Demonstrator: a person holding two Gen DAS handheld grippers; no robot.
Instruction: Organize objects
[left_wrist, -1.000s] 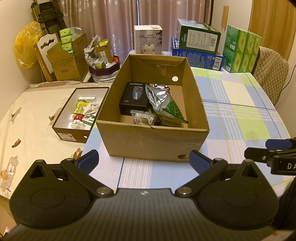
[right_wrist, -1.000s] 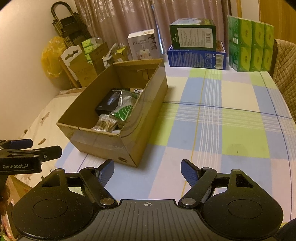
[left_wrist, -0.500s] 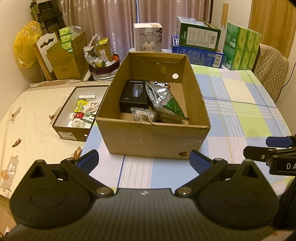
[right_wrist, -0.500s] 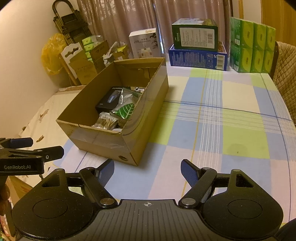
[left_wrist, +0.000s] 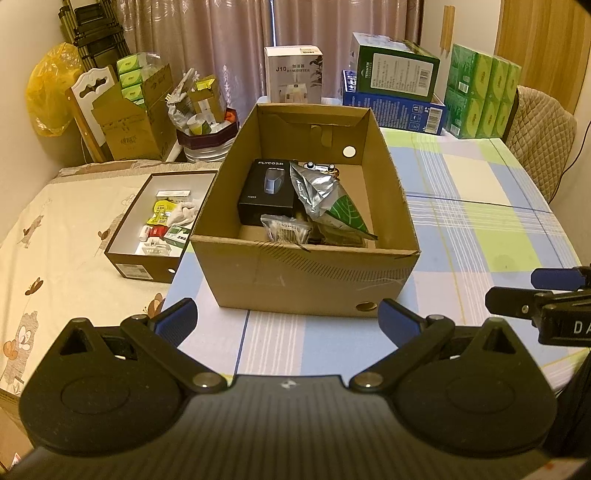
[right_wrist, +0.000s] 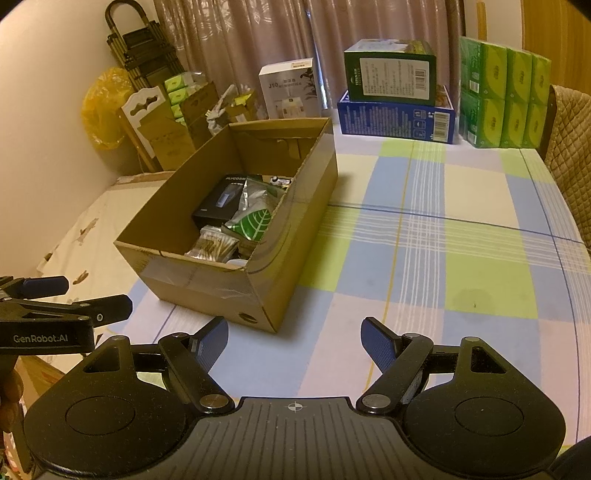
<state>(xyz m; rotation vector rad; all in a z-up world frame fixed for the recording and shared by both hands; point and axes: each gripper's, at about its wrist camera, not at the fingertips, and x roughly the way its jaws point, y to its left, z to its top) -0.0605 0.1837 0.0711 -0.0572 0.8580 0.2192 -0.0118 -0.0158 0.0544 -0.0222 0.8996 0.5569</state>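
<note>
Your left gripper (left_wrist: 287, 318) is spread wide and holds nothing; it hovers over the checked tablecloth (left_wrist: 472, 236), facing the near wall of the cardboard box (left_wrist: 306, 277) at 12 o'clock. Your right gripper (right_wrist: 294, 339) is equally wide and empty, with the same box (right_wrist: 207, 280) at 11 o'clock, its corner nearest you. Inside the box: a black FLYCO carton (left_wrist: 267, 192) toward the far left, a silver pouch with a green leaf (left_wrist: 328, 203) lying tilted beside it, touching, and a clear packet of cotton swabs (left_wrist: 284, 230) against the near wall. At 10 o'clock from the left gripper, a shallow open shoebox (left_wrist: 129, 264) of small items sits just beside the cardboard box. Stacked boxes (left_wrist: 395, 88) stand at the table's far edge, well apart.
</note>
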